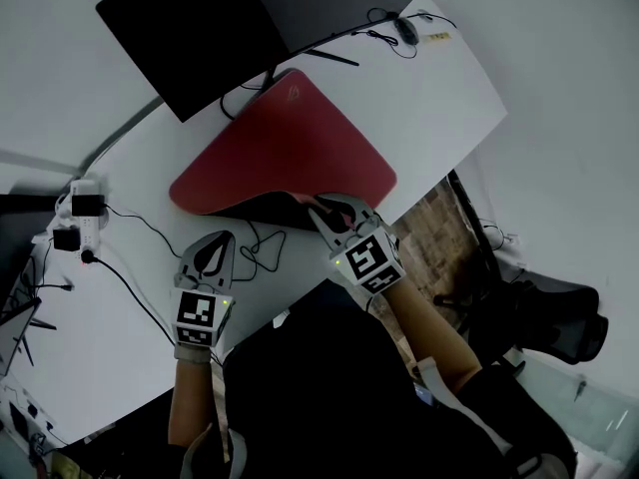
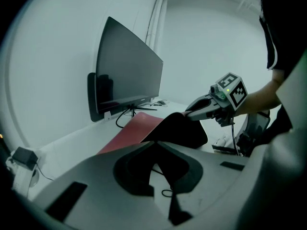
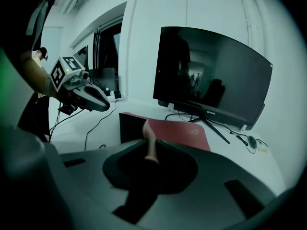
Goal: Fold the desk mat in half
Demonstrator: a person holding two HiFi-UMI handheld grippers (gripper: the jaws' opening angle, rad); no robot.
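A red desk mat [image 1: 290, 148] lies on the white desk [image 1: 439, 108] in front of a monitor. My right gripper [image 1: 324, 211] is shut on the mat's near edge and holds it raised off the desk, so its black underside [image 2: 180, 128] shows. In the right gripper view the pinched edge stands up between the jaws [image 3: 152, 150], with the red mat [image 3: 184, 133] stretching beyond. To the left, my left gripper [image 1: 222, 238] hovers over bare desk with its tips together and nothing between them. It is apart from the mat.
A large dark monitor [image 1: 250, 18] stands on its stand just behind the mat. A black cable [image 1: 255, 252] loops on the desk between the grippers. A power strip [image 1: 85, 213] with plugs sits at the left. An office chair [image 1: 549, 312] stands right of the desk.
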